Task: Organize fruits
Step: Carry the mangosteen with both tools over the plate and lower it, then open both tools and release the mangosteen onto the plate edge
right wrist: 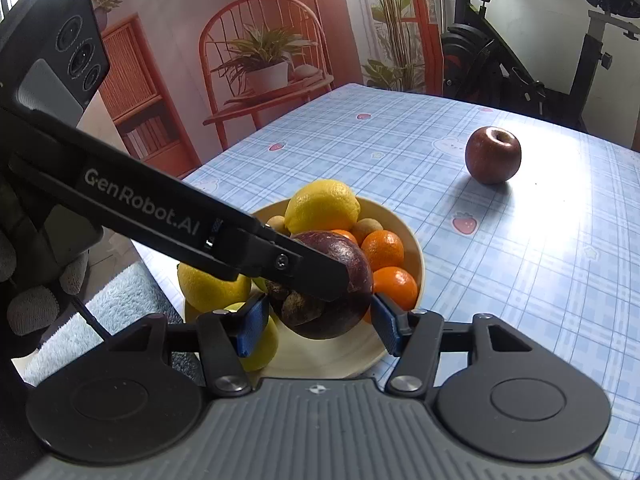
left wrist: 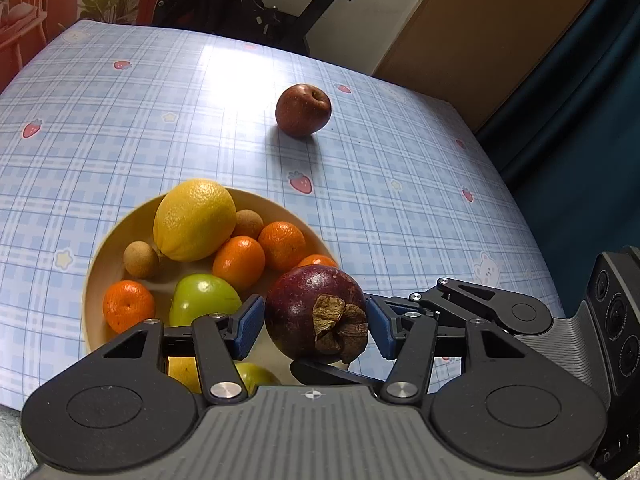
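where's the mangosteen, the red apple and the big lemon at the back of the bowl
mangosteen (left wrist: 308, 304): left wrist view, on its purple skin above the dried calyx
red apple (left wrist: 303, 110): left wrist view, middle of its front side
big lemon (left wrist: 195, 220): left wrist view, centre of its yellow peel

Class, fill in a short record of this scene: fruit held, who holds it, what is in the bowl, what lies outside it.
Held fruit: mangosteen, over the bowl
Holders: left gripper and right gripper, pads against its sides
In bowl: lemons, tangerines, green fruit, longans
Outside bowl: apple, alone on the table
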